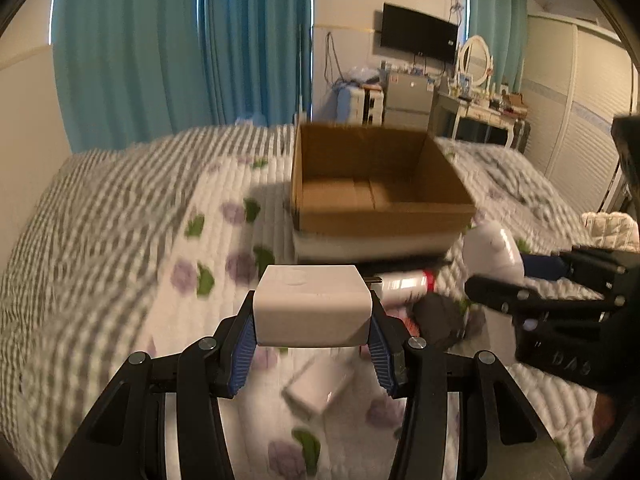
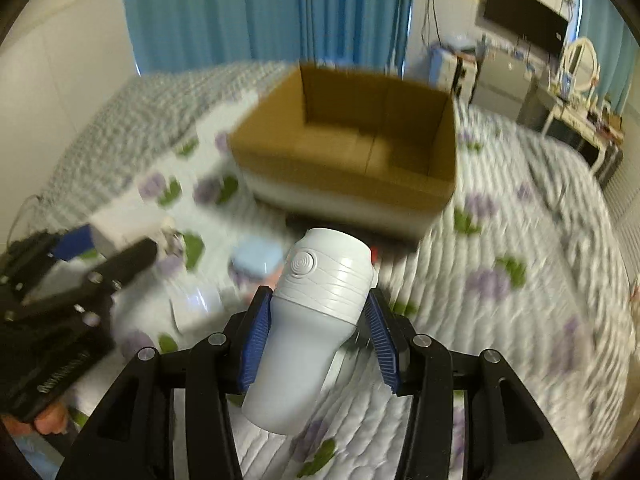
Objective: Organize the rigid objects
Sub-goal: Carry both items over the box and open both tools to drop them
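Bedroom setting: blue curtains [image 1: 180, 40] behind, a wall-mounted television [image 1: 418, 32] and a dressing table [image 1: 480, 108] at the far right, and a bed [image 1: 100, 240] with a floral and striped quilt serving as the work surface.

Toward the far edge of the bed sits an open cardboard box [image 1: 376, 216], resting on a flat white item; its floor shows bare, so it is judged to be the collection point for the loose items.

Left gripper [image 1: 312, 330]: clamped on a white plug adapter [image 1: 312, 306], blue pads pressed to its 2 side faces. The adapter is level, raised off the quilt and aimed at the box, consistent with a carry toward it. Beneath lies a small white box [image 1: 316, 392] on the quilt. Just right, near the box's near edge, lie a spray can [image 1: 404, 282] and a dark object [image 1: 440, 316]; identity of the latter unclear.

Right gripper [image 2: 320, 338]: closed around a white bottle [image 2: 312, 328], gripped at mid-body, cap end forward and tilted toward the box. It is also lifted clear of the bed.

Both tools point forward side by side, near each other, short of the box. Motion blur limits detail on the clutter.
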Demonstrator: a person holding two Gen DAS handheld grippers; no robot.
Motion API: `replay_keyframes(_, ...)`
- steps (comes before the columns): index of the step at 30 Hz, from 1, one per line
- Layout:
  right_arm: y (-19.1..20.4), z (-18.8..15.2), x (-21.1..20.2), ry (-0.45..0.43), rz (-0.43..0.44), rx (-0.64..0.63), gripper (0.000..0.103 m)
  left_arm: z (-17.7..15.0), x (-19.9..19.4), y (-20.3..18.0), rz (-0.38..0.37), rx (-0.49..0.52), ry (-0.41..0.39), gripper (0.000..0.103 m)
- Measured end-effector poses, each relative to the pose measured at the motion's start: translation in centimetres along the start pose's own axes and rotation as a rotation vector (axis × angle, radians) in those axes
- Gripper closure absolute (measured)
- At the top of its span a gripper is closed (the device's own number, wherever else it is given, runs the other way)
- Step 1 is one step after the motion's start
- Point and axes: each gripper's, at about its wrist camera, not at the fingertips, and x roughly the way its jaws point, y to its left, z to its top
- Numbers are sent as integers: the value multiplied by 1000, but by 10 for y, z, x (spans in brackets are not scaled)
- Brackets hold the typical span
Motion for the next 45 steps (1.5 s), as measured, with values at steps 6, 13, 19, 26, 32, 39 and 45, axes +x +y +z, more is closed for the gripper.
replay_keyframes(6, -18, 68, -21, -105, -12, -44, 56, 63, 7, -6, -22, 27, -73, 53)
replay_keyframes(13, -48, 134, -4, -160, -24, -31, 56, 122, 71, -22, -55, 79, -69, 52)
replay_keyframes(19, -73, 152, 35, -131, -25, -17, 56, 125, 141, -33, -47, 84, 18, 52)
replay_keyframes(26, -90, 148, 67, -97, -7, -5, 56, 112, 165, -29, -35, 68, 46, 51)
replay_keyframes(32, -94, 149, 77, -86, -1, -3, 56, 119, 154, -22, -31, 40, 10, 45)
replay_keyframes(39, -92, 153, 100, -49, 42, 3, 53, 122, 126, -13, -19, 36, -28, 45)
replay_keyframes(45, -85, 149, 71, -95, -4, 5, 25, 111, 86, -6, 12, 45, -44, 26)
